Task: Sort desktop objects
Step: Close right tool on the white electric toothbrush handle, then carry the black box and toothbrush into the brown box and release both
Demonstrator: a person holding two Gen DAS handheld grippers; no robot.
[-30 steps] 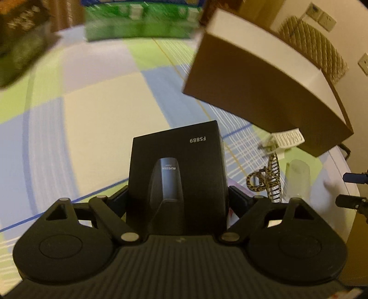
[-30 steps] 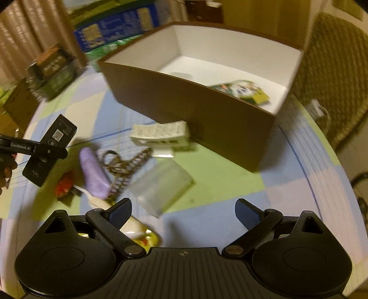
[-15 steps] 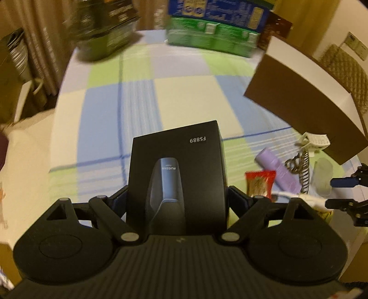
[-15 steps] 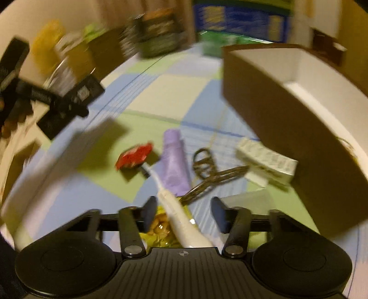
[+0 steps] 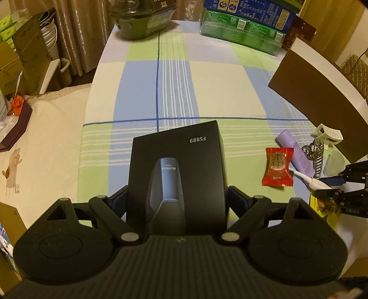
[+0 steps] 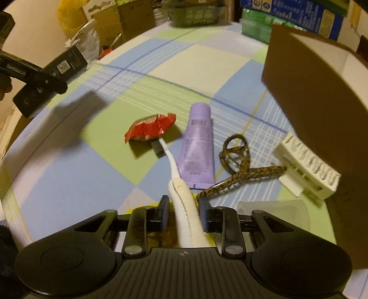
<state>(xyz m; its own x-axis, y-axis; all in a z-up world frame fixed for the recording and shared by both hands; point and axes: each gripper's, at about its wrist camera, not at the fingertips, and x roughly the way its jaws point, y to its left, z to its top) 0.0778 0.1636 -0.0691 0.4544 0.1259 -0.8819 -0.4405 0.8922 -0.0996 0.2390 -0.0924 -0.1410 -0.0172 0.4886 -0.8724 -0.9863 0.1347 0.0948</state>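
Observation:
My left gripper (image 5: 177, 202) is shut on a black box marked FS889 (image 5: 177, 170), held above the checked tablecloth; both also show at the far left of the right wrist view (image 6: 49, 76). My right gripper (image 6: 182, 215) is closed around the handle of a white electric toothbrush (image 6: 186, 207) lying on the table. Its head rests by a red candy wrapper (image 6: 150, 127). A purple tube (image 6: 197, 147), a leopard hair claw (image 6: 239, 161) and a white hair claw (image 6: 308, 172) lie beside it. The brown open box (image 6: 310, 87) stands at the right.
A clear plastic cup (image 6: 273, 214) lies by my right gripper, with a yellow packet (image 6: 142, 208) under the toothbrush. Green and blue cartons (image 5: 243, 23) and a dark bowl (image 5: 142, 20) stand at the table's far edge. Cardboard boxes (image 5: 20, 57) sit off the table's left side.
My right gripper has swung left, dropped low and closed its fingers around the toothbrush handle. My left gripper has pulled back left with the black box, away from the brown box.

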